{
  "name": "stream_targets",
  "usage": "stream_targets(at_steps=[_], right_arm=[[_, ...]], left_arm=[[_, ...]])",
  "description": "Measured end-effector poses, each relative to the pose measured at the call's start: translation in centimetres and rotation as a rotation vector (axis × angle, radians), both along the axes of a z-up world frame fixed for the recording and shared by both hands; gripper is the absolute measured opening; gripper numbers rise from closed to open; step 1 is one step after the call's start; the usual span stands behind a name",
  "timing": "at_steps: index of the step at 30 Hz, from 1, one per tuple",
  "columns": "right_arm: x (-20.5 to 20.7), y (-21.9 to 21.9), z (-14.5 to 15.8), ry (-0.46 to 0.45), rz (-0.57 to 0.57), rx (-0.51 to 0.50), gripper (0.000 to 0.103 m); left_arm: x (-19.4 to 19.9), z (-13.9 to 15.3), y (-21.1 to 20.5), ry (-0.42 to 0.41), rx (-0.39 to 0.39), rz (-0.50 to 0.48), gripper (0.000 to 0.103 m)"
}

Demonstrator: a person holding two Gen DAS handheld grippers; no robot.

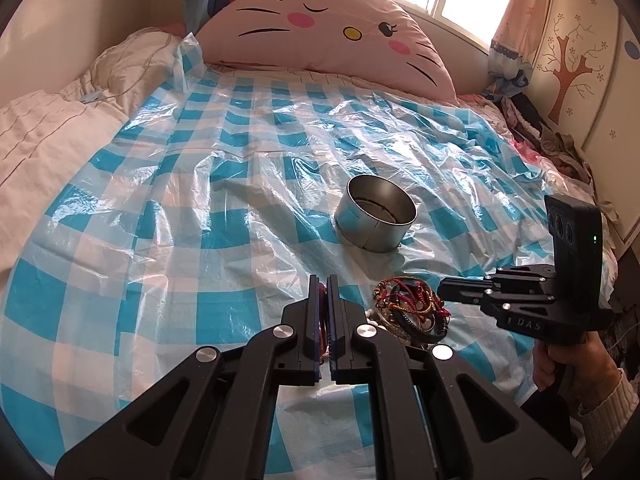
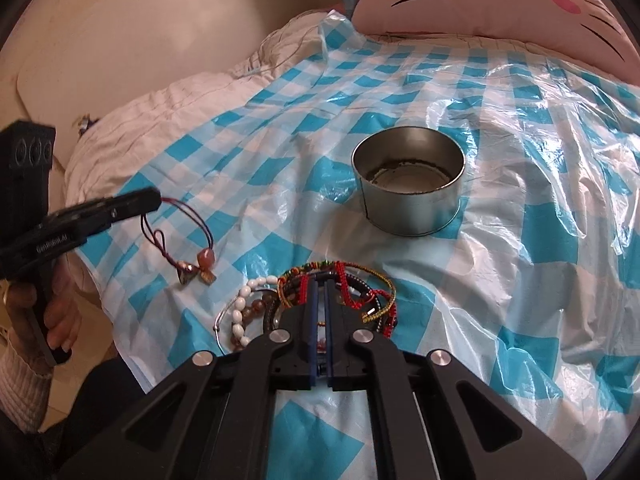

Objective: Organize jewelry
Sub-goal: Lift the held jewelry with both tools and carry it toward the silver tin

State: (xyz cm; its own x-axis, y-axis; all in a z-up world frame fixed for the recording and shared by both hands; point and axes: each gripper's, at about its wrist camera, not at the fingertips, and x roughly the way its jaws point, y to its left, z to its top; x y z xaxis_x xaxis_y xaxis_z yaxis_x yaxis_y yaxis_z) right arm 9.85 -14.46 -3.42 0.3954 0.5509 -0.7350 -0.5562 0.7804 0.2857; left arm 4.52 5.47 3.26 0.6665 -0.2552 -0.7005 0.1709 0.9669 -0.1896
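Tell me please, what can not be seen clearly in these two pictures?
- Left wrist view: the cord between the left gripper fingers is mostly hidden by them.
- Right wrist view: the right gripper covers the middle of the bracelet pile; whether it pinches anything is unclear.
- Tin: its near wall hides part of the bottom.
- Left wrist view: white beads sit behind the gripper frame.

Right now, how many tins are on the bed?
1: the tin stands open on the checked sheet, beyond the jewelry pile. Its inside looks empty. None seem hidden.
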Motion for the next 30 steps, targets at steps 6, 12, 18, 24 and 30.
stream_targets(at_steps=[6,12,18,24,30], right_arm=[[-1.2,1.0,0.2,-0.115,0.123,-0.126,0.059],[-1.1,3.7,-0.8,-0.16,0.287,-0.304,0.04],[-0.7,4.0,-1.3,-0.144,0.307,-0.289,0.006],[0.2,1.0,0.0,-0.052,0.19,-0.02,0.005],[0.7,-3.0,1.7,0.022,0.076,0.317,0.005]], left_arm=[[0.0,0.1,-0.1,0.0,0.0,0.001,0.003],[0.4,0.2,-0.3,0.009,0.006,0.007,0.003],[0.7,0.1,-0.2,0.01,0.007,0.008,0.003],[1.3,0.6,-0.8,0.005,-0.005,-0.009,0.003],[1.8,1.8,-1.6,-0.01,-0.041,-0.031,0.003]])
